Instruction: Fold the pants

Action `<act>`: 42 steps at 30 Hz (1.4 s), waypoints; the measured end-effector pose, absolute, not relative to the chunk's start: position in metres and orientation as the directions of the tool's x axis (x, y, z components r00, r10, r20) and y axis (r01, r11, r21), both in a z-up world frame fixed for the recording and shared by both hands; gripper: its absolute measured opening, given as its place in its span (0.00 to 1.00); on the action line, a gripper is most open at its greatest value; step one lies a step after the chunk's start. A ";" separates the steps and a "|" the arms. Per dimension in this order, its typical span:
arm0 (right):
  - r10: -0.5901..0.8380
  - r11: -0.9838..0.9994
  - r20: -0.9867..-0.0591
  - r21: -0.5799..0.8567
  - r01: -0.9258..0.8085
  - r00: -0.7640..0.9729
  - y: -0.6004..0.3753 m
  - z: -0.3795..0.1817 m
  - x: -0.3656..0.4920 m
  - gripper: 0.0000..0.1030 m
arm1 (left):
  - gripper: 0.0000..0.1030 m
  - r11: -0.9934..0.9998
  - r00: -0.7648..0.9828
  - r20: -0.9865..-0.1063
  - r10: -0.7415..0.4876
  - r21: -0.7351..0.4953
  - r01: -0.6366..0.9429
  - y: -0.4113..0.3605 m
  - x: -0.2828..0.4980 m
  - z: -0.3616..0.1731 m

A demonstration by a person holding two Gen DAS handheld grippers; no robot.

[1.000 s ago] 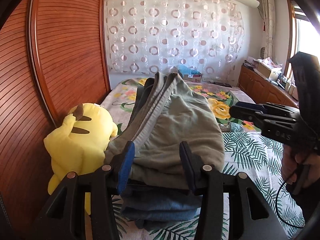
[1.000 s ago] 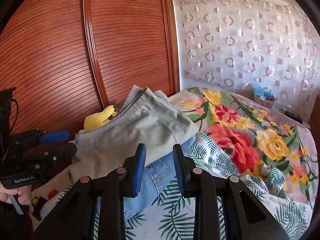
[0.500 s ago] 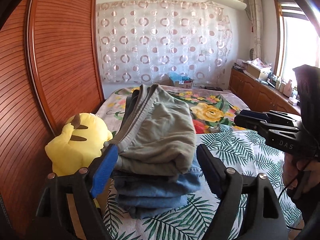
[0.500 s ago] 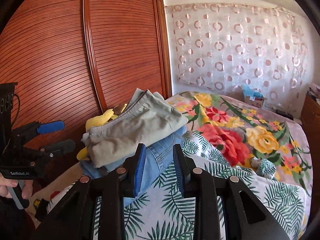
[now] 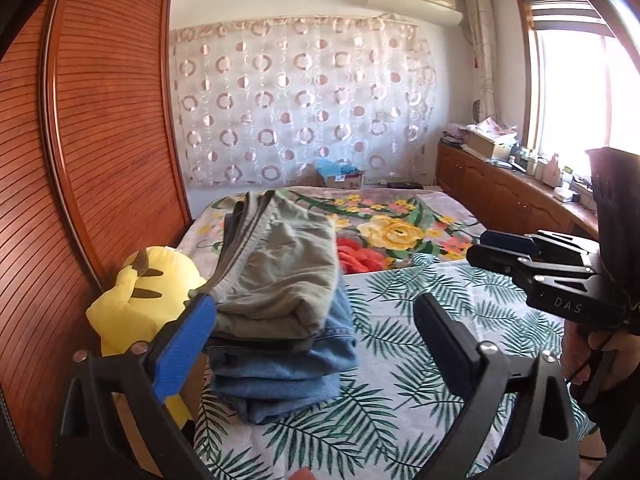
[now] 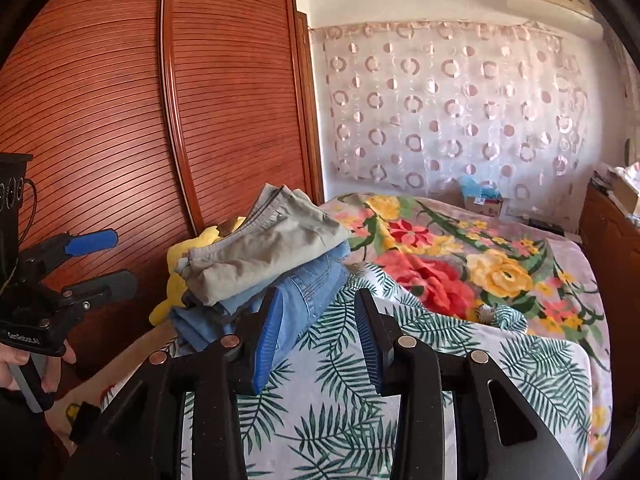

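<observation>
Folded grey-green pants (image 5: 280,272) lie on top of folded blue jeans (image 5: 280,372), stacked at the left edge of the bed. My left gripper (image 5: 316,340) is drawn back from the stack, and its jaws are opening wide with no pad touching the cloth. The right wrist view shows the same grey-green pants (image 6: 272,252), with the left gripper (image 6: 120,260) at the far left. My right gripper (image 6: 318,308) hovers over the leaf-print sheet beside the jeans (image 6: 308,296), its jaws opening with nothing between them. In the left wrist view the right gripper (image 5: 480,247) is at the right.
A yellow plush toy (image 5: 148,296) sits between the stack and the slatted wooden wardrobe doors (image 5: 100,140). The bed carries a leaf-print sheet (image 5: 400,320) and a floral blanket (image 5: 392,232). A cluttered wooden cabinet (image 5: 500,196) runs under the window, and a cardboard box (image 5: 344,178) stands beyond the bed.
The left jaws spread apart off the grey-green pants and the gripper drew back. The right gripper pulled away from the stack and its jaws widened a little. The pants stay on the jeans.
</observation>
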State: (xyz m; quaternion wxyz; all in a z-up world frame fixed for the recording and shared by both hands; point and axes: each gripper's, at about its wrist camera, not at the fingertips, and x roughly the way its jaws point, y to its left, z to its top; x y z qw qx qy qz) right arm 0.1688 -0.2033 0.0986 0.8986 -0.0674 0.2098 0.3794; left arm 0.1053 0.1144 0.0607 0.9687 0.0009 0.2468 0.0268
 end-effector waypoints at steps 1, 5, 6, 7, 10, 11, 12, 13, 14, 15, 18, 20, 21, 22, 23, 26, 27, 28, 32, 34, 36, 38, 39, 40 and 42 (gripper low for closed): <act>0.651 0.707 -0.424 0.038 -0.706 0.629 -0.205 0.099 0.164 0.38 | 1.00 0.999 0.879 -0.474 0.047 0.017 -0.045 0.112 0.103 0.062; 0.641 0.725 -0.406 0.040 -0.688 0.652 -0.216 0.101 0.145 0.43 | 1.00 0.999 0.886 -0.464 0.030 0.032 -0.017 0.099 0.094 0.066; 0.639 0.728 -0.402 0.040 -0.684 0.656 -0.218 0.101 0.140 0.47 | 1.00 0.999 0.887 -0.460 0.027 0.035 -0.012 0.096 0.092 0.067; 0.635 0.733 -0.397 0.038 -0.680 0.662 -0.221 0.100 0.135 0.52 | 1.00 0.999 0.889 -0.457 0.026 0.038 -0.010 0.093 0.089 0.068; 0.617 0.752 -0.380 0.027 -0.658 0.689 -0.227 0.101 0.118 0.64 | 1.00 1.000 0.895 -0.446 0.010 0.025 0.001 0.087 0.082 0.069; 0.614 0.756 -0.375 0.026 -0.654 0.694 -0.228 0.100 0.112 0.66 | 1.00 1.000 0.894 -0.448 0.013 0.024 -0.002 0.085 0.081 0.070; 0.610 0.761 -0.369 0.026 -0.648 0.701 -0.230 0.099 0.107 0.68 | 1.00 1.000 0.892 -0.451 0.017 0.025 -0.007 0.082 0.080 0.069; 0.601 0.769 -0.366 0.025 -0.638 0.710 -0.230 0.099 0.102 0.69 | 1.00 1.000 0.891 -0.453 0.019 0.027 -0.008 0.079 0.079 0.069; 0.594 0.776 -0.364 0.024 -0.631 0.717 -0.231 0.098 0.097 0.69 | 1.00 1.000 0.890 -0.455 0.015 0.028 -0.003 0.076 0.078 0.068; 0.588 0.781 -0.363 0.023 -0.624 0.722 -0.233 0.096 0.091 0.70 | 1.00 1.000 0.889 -0.458 0.005 0.027 0.008 0.072 0.076 0.067; 0.570 0.798 -0.357 0.026 -0.602 0.740 -0.237 0.093 0.080 0.74 | 1.00 0.999 0.889 -0.458 -0.018 0.022 0.032 0.064 0.071 0.065; 0.564 0.805 -0.354 0.034 -0.593 0.746 -0.240 0.092 0.073 0.75 | 1.00 0.999 0.888 -0.458 -0.027 0.022 0.041 0.057 0.067 0.063; 0.557 0.812 -0.347 0.036 -0.582 0.755 -0.243 0.091 0.070 0.75 | 1.00 0.999 0.886 -0.463 -0.025 0.020 0.039 0.054 0.065 0.062; 0.549 0.820 -0.342 0.039 -0.572 0.763 -0.245 0.090 0.067 0.76 | 1.00 0.999 0.882 -0.470 -0.026 0.018 0.039 0.050 0.065 0.061; 0.547 0.821 -0.343 0.045 -0.568 0.764 -0.247 0.090 0.066 0.76 | 1.00 0.999 0.880 -0.474 -0.030 0.015 0.042 0.047 0.065 0.061; 0.529 0.836 -0.343 0.050 -0.547 0.776 -0.253 0.089 0.060 0.76 | 1.00 0.998 0.879 -0.474 -0.045 0.008 0.055 0.037 0.062 0.060; 0.523 0.839 -0.340 0.048 -0.542 0.781 -0.256 0.089 0.056 0.78 | 1.00 0.998 0.879 -0.475 -0.047 0.010 0.059 0.033 0.061 0.060; 0.515 0.845 -0.340 0.047 -0.533 0.786 -0.258 0.089 0.054 0.79 | 1.00 0.998 0.878 -0.475 -0.049 0.011 0.062 0.029 0.061 0.060; 0.476 0.868 -0.356 0.044 -0.494 0.804 -0.265 0.087 0.049 0.82 | 1.00 0.997 0.881 -0.468 -0.069 0.007 0.082 0.013 0.061 0.061; 0.461 0.877 -0.358 0.044 -0.478 0.812 -0.268 0.087 0.048 0.82 | 1.00 0.996 0.883 -0.463 -0.078 0.007 0.092 0.006 0.060 0.061; 0.442 0.889 -0.349 0.050 -0.455 0.826 -0.273 0.089 0.043 0.82 | 1.00 0.995 0.887 -0.454 -0.085 0.009 0.100 -0.002 0.059 0.064; 0.435 0.894 -0.335 0.049 -0.445 0.836 -0.272 0.094 0.036 0.82 | 1.00 0.994 0.893 -0.441 -0.088 0.013 0.104 -0.007 0.056 0.068; 0.428 0.898 -0.328 0.049 -0.437 0.842 -0.272 0.096 0.033 0.82 | 1.00 0.994 0.896 -0.434 -0.089 0.014 0.105 -0.009 0.054 0.069; 0.422 0.901 -0.322 0.050 -0.430 0.847 -0.273 0.097 0.029 0.82 | 1.00 0.994 0.901 -0.425 -0.091 0.014 0.107 -0.012 0.052 0.072; 0.408 0.908 -0.309 0.045 -0.416 0.859 -0.273 0.100 0.021 0.82 | 1.00 0.994 0.909 -0.406 -0.090 0.015 0.105 -0.014 0.047 0.077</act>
